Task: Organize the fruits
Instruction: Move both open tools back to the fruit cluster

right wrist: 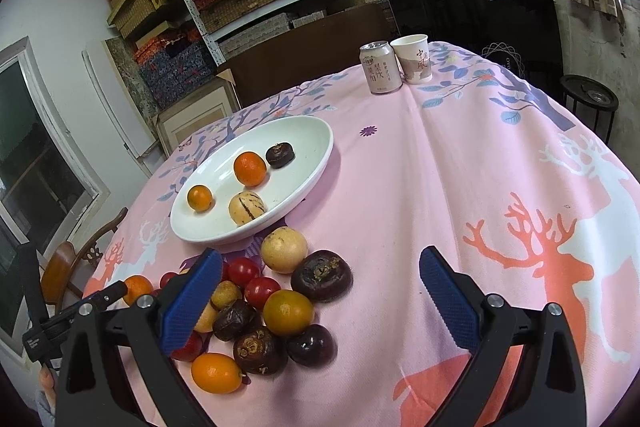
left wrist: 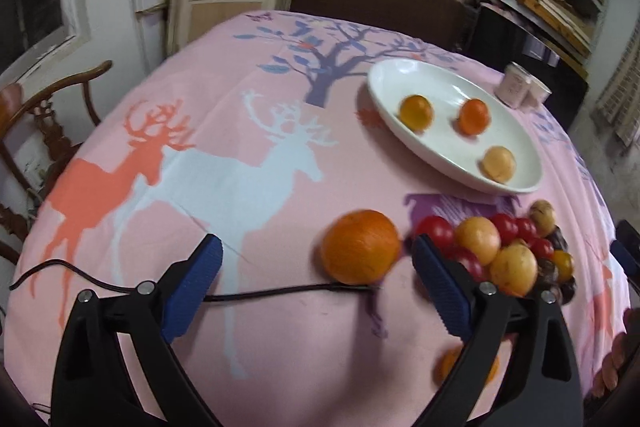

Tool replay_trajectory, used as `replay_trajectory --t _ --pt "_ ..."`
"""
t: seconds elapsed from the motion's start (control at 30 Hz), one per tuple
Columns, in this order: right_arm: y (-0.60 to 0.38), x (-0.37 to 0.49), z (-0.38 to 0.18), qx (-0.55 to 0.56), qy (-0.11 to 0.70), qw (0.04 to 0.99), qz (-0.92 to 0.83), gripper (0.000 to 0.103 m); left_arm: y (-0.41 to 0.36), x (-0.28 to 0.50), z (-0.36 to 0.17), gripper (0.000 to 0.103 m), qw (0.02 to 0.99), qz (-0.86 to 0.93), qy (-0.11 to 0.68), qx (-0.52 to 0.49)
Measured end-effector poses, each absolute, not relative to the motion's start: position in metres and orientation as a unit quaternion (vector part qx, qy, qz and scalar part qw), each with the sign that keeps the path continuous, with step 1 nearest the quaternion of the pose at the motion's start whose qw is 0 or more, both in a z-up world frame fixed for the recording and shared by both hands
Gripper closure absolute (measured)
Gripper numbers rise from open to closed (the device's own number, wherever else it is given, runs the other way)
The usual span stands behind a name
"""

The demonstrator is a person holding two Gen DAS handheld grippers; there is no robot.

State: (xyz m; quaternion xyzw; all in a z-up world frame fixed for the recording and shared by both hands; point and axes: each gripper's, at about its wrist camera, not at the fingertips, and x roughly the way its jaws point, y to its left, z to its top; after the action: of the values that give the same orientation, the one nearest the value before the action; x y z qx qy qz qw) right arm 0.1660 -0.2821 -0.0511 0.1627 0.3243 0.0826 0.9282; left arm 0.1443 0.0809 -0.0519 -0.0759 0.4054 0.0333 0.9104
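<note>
In the left wrist view my left gripper (left wrist: 316, 241) is open, its blue pads wide apart. A large orange (left wrist: 360, 247) lies on the pink cloth between them, close to the right pad, and neither pad presses it. A pile of mixed fruit (left wrist: 500, 251) sits just right of that pad. Beyond it the white plate (left wrist: 440, 87) holds several small fruits. In the right wrist view my right gripper (right wrist: 320, 254) is open over the near side of the fruit pile (right wrist: 280, 307), holding nothing. The plate (right wrist: 304, 139) holds an orange (right wrist: 250, 169), a kumquat (right wrist: 199, 197), a pale striped fruit (right wrist: 247, 207) and a dark chestnut (right wrist: 280, 155).
A drink can (right wrist: 380, 69) and a paper cup (right wrist: 414, 61) stand at the far table edge. A black cable (left wrist: 280, 293) crosses the cloth under my left gripper. A wooden chair (left wrist: 52, 115) stands at the left; shelves of boxes fill the back wall.
</note>
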Motion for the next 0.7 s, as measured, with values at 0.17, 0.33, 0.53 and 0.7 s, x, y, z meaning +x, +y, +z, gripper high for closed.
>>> replay_trajectory --t 0.17,0.33,0.53,0.7 --pt "-0.281 0.166 -0.052 0.159 0.326 0.928 0.082 0.003 0.06 0.142 -0.053 0.01 0.915 0.023 0.402 -0.033" --pt "-0.279 0.166 -0.052 0.154 0.326 0.929 0.082 0.003 0.063 0.152 -0.063 0.019 0.902 0.011 0.429 -0.046" --pt "-0.28 0.167 -0.053 0.155 0.328 0.928 0.082 0.003 0.062 0.161 -0.068 0.03 0.895 -0.004 0.443 -0.056" --pt "-0.276 0.167 -0.053 0.146 0.33 0.929 0.081 0.003 0.06 0.165 -0.067 0.042 0.893 -0.023 0.445 -0.067"
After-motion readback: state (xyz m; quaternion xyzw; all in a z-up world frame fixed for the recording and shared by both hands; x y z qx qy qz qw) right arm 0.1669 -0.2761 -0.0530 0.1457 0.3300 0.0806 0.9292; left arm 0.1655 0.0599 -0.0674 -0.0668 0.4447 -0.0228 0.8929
